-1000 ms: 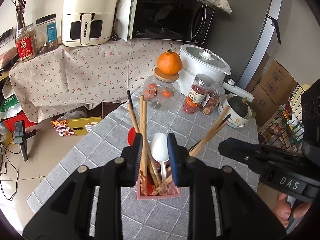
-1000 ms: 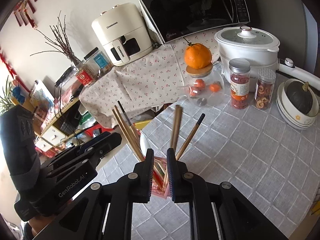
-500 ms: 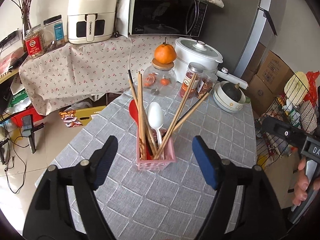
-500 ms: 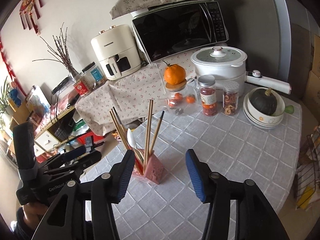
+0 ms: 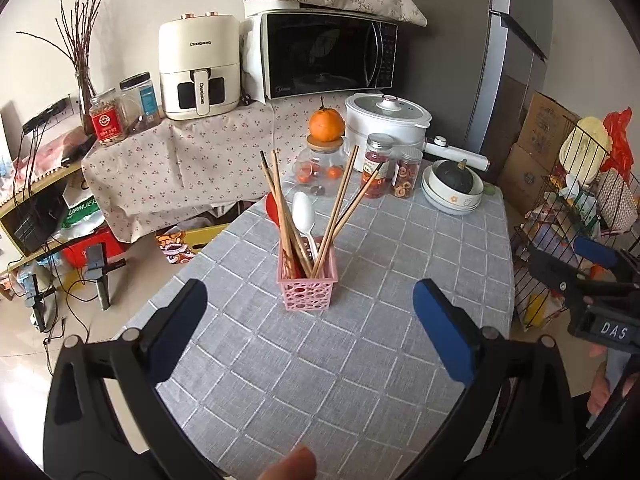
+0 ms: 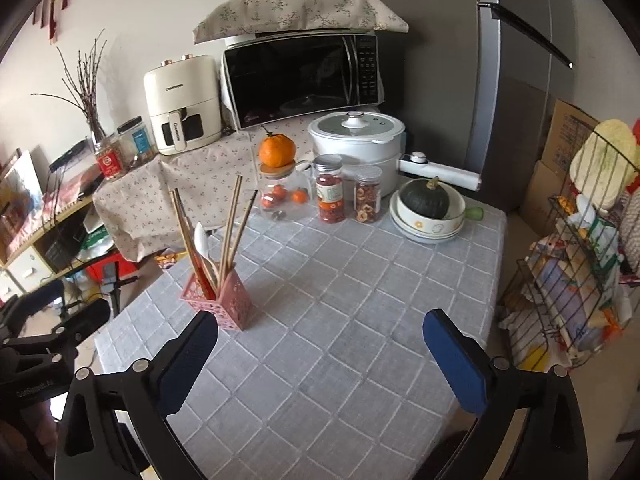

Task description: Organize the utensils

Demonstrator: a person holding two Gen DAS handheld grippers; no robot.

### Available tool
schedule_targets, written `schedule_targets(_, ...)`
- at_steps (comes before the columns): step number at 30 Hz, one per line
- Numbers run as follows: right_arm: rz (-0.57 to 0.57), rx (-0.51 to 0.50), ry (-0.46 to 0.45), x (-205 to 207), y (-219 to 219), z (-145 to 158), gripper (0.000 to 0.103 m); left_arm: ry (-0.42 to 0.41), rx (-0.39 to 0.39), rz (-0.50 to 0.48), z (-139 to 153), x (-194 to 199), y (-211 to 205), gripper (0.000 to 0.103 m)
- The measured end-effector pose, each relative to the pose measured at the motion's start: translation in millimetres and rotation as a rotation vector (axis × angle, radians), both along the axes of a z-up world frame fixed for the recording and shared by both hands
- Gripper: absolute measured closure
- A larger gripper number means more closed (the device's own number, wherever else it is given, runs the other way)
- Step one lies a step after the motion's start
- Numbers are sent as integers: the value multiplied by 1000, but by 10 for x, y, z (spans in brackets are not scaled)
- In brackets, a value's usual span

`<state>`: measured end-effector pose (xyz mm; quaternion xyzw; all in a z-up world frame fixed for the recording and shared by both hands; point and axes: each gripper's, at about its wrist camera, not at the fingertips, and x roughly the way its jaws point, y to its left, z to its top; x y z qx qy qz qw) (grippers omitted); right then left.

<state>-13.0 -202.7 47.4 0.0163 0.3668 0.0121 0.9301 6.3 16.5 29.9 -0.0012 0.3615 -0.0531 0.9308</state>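
both tongs, left (image 5: 310, 330) and right (image 6: 320, 354), just spread wide and empty ("changhong" on the fryer (image 5: 199, 66))

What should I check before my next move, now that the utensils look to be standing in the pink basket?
1. Left gripper jaws open, nothing between them: ok.
2. Right gripper jaws open, empty: ok.
3. Pink basket upright on the grey tablecloth: ok.
4. Chopsticks, white spoon and red spoon inside the basket: ok.
5. Stray utensils on the cloth: none seen, ok.
6. Both grippers clear of the basket: ok.
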Motion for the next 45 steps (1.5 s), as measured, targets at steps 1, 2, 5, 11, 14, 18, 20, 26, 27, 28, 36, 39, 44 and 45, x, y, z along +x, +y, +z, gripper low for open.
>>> schedule_targets(1, -14, -24, -15, -52, 7, 19, 0, -2, -8, -1, 11, -12, 2, 1)
schedule_targets(2, -23, -43, -28, -93, 13, 38, 0, -7, -12, 1, 16, -43, -6, 1)
schedule_targets(5, -22, -50, -48, -166, 19, 77, 0, -18, -25, 6, 31, -72, -24, 1)
schedule_targets(11, -14, -63, -61, -188, 30, 98, 0, -11, -26, 3, -3, -78, -52, 1)
schedule_targets(14, -16, -61, -65, -180, 34, 104, 0, -7, -24, 3, -18, -83, -58, 1)
schedule_targets(18, -16, -56, -65, -177, 28, 112, 0, 0, -27, 6, -34, -89, -58, 1)
schedule_targets(20, -16, -55, -68, -177, 30, 120, 0, 1, -26, 5, -36, -97, -68, 1)
schedule_targets(26, -18, -49, -65, -175, 30, 134, 0, -1, -22, 6, -41, -100, -81, 1)
schedule_targets(27, -18, -50, -66, -174, 31, 133, 0, -1, -21, 6, -42, -100, -81, 1)
schedule_targets(28, -16, -51, -65, -171, 32, 132, 0, -2, -20, 7, -43, -102, -83, 1)
schedule_targets(36, -16, -50, -65, -175, 39, 136, 0, -3, -16, 9, -52, -99, -79, 1)
schedule_targets(39, -13, -52, -64, -171, 40, 127, 0, -5, -18, 12, -54, -100, -66, 1)
schedule_targets(44, -15, -51, -61, -170, 38, 126, 0, -4, -17, 12, -50, -100, -62, 1)
schedule_targets(45, -16, -51, -61, -169, 38, 129, 0, -3, -17, 12, -52, -100, -61, 1)
